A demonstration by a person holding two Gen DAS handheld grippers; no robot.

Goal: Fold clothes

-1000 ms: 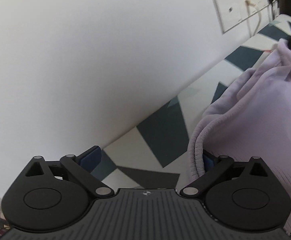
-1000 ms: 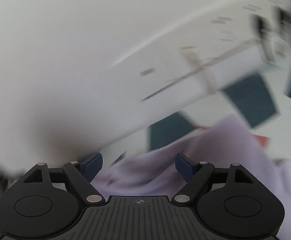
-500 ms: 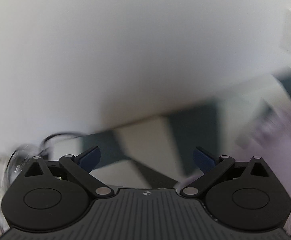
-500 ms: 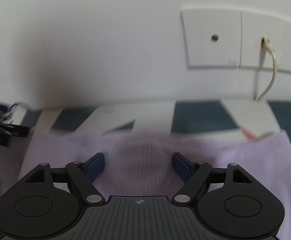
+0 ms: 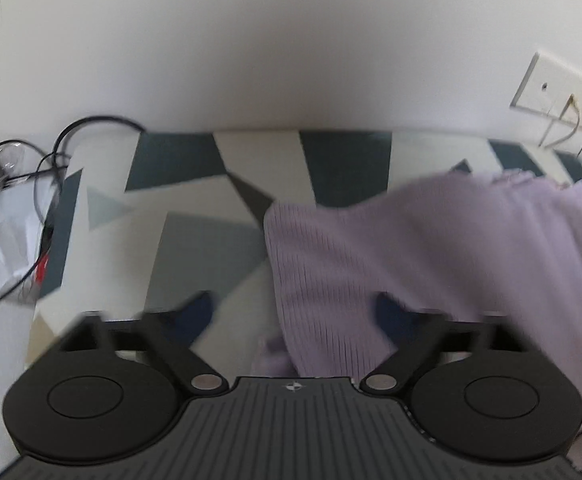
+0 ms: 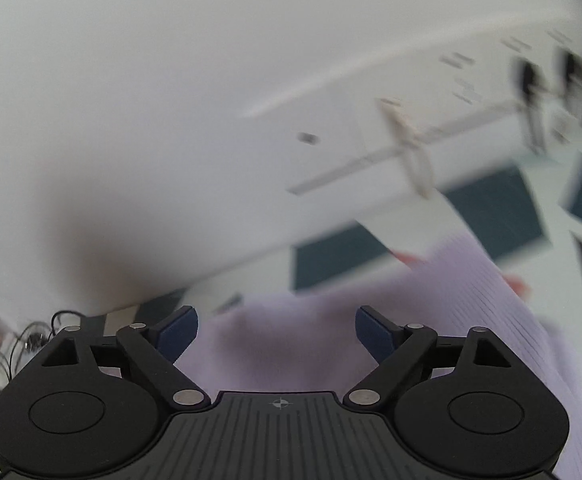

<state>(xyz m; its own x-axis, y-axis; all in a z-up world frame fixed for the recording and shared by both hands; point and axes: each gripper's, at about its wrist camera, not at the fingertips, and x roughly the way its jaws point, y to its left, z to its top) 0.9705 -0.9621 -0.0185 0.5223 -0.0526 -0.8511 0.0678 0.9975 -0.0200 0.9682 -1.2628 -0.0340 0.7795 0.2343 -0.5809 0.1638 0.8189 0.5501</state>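
The left gripper [image 5: 295,312] has its jaws spread wide, holding nothing, with the edge of the lilac ribbed garment [image 5: 431,248] lying between and beyond its right finger. The right gripper [image 6: 277,330] is equally wide and empty, hovering over the same garment [image 6: 331,344], which spreads ahead and rightward across the patterned tablecloth [image 5: 195,240] towards the wall sockets [image 5: 559,92].

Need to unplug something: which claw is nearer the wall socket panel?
Right, probably. The socket panel looms large ahead of the right claw; from the left claw it sits small, far right.
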